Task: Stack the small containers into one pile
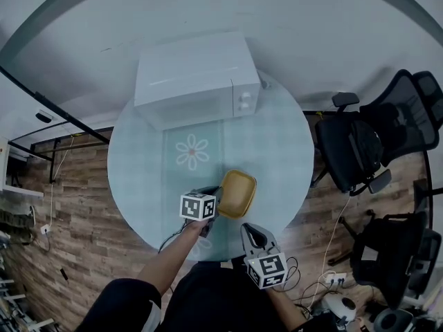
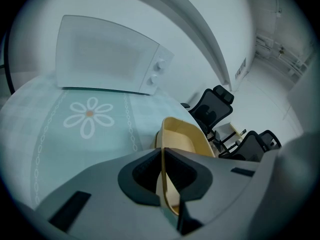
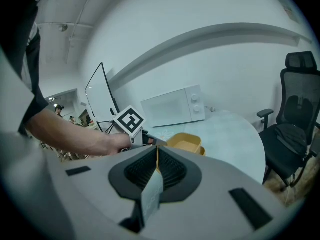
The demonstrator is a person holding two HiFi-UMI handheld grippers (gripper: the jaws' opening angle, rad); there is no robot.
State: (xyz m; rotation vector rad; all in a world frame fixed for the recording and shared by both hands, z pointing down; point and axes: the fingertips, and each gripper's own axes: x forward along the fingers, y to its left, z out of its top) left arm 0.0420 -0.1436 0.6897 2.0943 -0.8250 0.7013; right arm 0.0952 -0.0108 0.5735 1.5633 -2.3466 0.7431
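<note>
A yellow container [image 1: 237, 194] sits near the front of the round table [image 1: 277, 151]. My left gripper [image 1: 214, 205] is shut on its left wall. In the left gripper view the thin yellow rim [image 2: 163, 149] runs straight between the two dark jaws of the left gripper [image 2: 162, 159]. From the right gripper view the yellow container [image 3: 186, 143] seems to rest in a second one of the same colour, whose edge [image 3: 202, 151] peeks out below. My right gripper [image 1: 253, 236] hovers at the table's front edge, apart from the containers, and in its own view the right gripper [image 3: 156, 155] has its jaws pressed together.
A white microwave [image 1: 197, 78] stands at the back of the table, behind a flower-print mat [image 1: 192, 151]. Black office chairs [image 1: 360, 151] stand to the right on the wood floor. A cable runs off the table's front edge.
</note>
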